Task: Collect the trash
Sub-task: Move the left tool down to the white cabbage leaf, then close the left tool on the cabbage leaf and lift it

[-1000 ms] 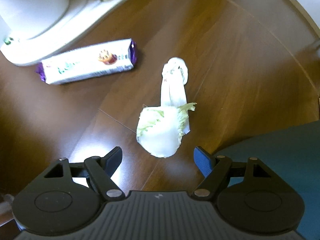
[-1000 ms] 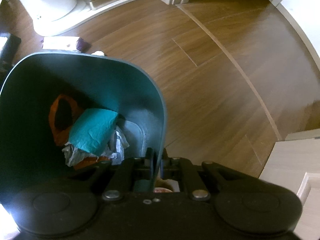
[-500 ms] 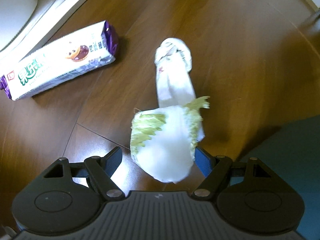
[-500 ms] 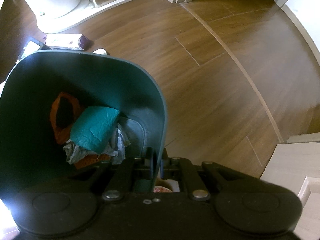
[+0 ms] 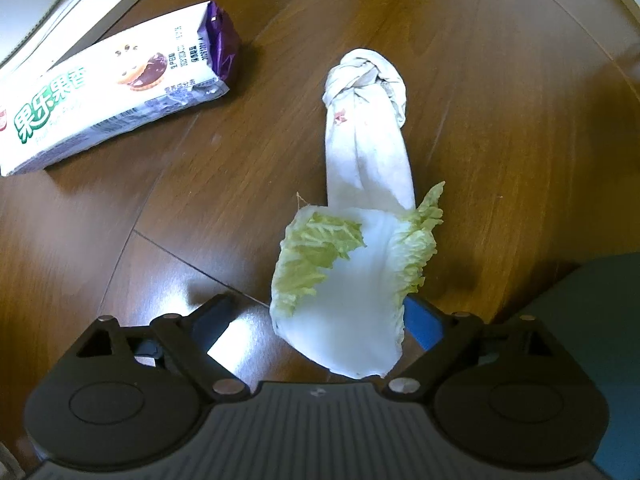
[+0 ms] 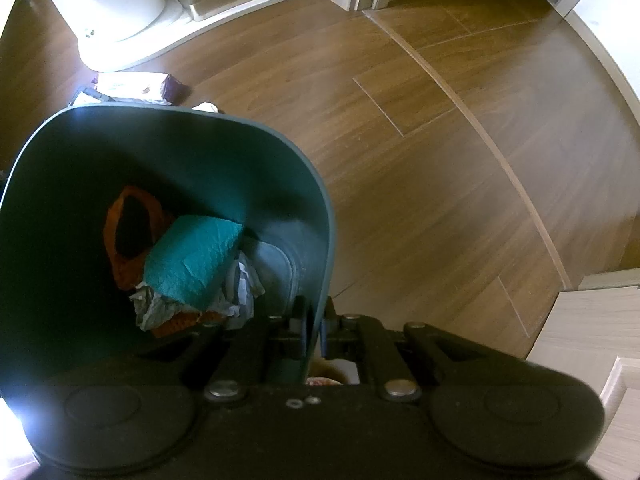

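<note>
Cabbage leaf (image 5: 348, 288) is lying on the wood floor (image 5: 500, 140) across a knotted white sock (image 5: 366, 128), right of the biscuit pack (image 5: 116, 96); we are straddling it with our left gripper (image 5: 320, 320), jaws just opening wider, nothing grasped. Next, we judge, comes closing on it, while our right gripper (image 6: 314, 328) is pinching the bin (image 6: 280, 160) rim.

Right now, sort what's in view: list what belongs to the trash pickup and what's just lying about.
Job:
- cabbage leaf, between the open left gripper jaws, which have just been opening
- knotted white sock on the floor
- biscuit packet
- green bin, rim clamped by the right gripper

Lying about:
- white round container
- white step
</note>
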A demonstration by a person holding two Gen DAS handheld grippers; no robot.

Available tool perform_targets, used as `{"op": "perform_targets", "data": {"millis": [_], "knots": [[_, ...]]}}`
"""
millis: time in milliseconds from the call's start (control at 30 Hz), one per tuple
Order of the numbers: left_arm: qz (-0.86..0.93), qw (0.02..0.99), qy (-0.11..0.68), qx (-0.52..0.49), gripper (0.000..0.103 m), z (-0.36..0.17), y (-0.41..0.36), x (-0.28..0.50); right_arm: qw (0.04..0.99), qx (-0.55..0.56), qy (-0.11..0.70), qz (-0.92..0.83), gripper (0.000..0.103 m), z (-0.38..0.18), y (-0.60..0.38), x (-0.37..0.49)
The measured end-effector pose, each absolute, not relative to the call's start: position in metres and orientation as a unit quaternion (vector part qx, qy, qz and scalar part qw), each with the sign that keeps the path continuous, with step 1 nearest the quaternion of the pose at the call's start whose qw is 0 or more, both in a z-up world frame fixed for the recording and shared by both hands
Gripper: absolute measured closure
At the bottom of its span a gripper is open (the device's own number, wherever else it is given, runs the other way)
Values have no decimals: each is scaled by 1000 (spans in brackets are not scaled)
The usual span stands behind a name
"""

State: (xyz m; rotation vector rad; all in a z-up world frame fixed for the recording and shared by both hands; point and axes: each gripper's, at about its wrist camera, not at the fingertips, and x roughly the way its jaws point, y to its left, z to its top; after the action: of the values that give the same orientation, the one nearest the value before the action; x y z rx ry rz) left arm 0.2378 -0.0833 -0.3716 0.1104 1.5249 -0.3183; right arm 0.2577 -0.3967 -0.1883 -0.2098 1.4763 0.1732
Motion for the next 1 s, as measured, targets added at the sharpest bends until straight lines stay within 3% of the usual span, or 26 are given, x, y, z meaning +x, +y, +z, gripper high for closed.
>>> {"op": "perform_targets", "data": {"millis": [67,100,167,200,233,333,500,700,1000], "knots": [[-146,713,684,47,28,-369,-83,235,732,-95,670,78,98,-188,-397,257],[-149,713,684,45,41,-367,-83,235,733,-94,669,77,98,-187,-397,257],[-151,716,681,40,50,-362,-82,236,735,-93,668,75,98,-187,-397,257],[-148,716,681,41,65,-360,-81,236,735,-92,668,73,98,-187,-397,257],[-144,716,682,42,73,-359,-79,237,735,-92,668,72,98,-187,-397,257],[-139,716,684,18,83,-351,-69,239,736,-89,667,69,98,-186,-397,257],[-135,723,677,8,93,-335,-60,236,737,-86,667,64,98,-186,-398,257],[-128,735,666,6,95,-302,-52,229,739,-85,666,56,98,-185,-396,256],[-143,734,664,-4,91,-289,-39,228,739,-86,666,56,98,-185,-397,257]]}}
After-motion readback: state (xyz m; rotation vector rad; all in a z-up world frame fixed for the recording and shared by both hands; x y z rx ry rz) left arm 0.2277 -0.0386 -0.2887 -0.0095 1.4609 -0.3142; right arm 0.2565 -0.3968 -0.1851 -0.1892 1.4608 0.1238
